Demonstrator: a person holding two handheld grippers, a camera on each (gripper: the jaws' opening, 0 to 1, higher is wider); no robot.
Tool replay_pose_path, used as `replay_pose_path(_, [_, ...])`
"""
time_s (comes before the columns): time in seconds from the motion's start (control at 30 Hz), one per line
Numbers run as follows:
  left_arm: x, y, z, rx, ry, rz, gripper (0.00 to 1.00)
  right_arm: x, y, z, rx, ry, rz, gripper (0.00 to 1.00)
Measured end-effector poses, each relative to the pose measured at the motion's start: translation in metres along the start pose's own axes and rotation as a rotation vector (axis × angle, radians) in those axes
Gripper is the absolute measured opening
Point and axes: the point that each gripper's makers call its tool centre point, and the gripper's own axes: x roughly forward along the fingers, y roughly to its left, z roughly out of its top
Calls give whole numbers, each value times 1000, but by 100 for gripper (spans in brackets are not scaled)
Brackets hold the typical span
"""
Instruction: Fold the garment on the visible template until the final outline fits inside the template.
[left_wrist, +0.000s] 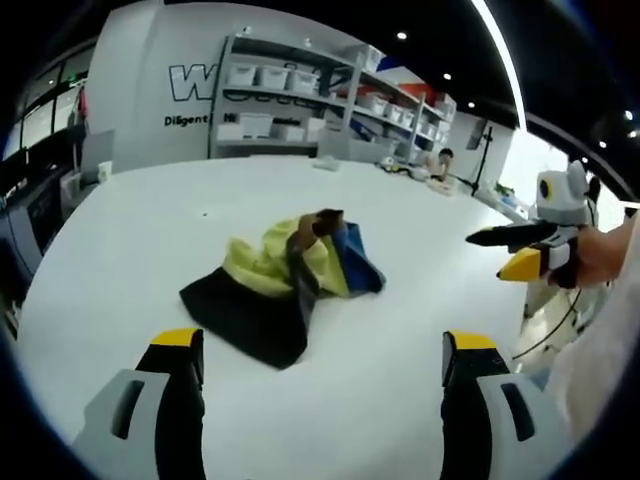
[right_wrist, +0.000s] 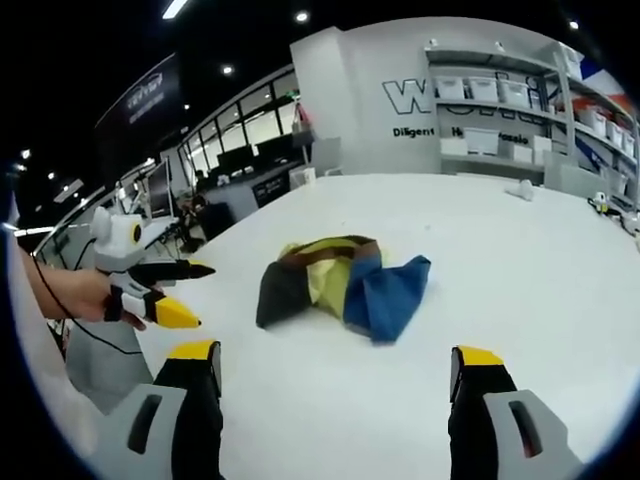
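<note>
Open hand-held gripper (left_wrist: 318, 360) short of crumpled garment (left_wrist: 285, 280).

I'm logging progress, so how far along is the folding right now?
Nothing looks done: the garment lies crumpled in a heap on the white table, with no fold made. In hand: nothing; the left gripper and right gripper are open and apart from it. Left: spreading it flat and all the folding.

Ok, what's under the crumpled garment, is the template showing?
The garment lies bunched on the bare white table, with no template outline visible around it. Anything directly beneath it is covered. Both grippers are open, clear of it.
</note>
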Motion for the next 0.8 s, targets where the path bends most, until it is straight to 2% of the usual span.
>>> replay_pose_path(0.8, [3,-1,2,15,4,-1,95,6,-8,-1,-4,8,9,89])
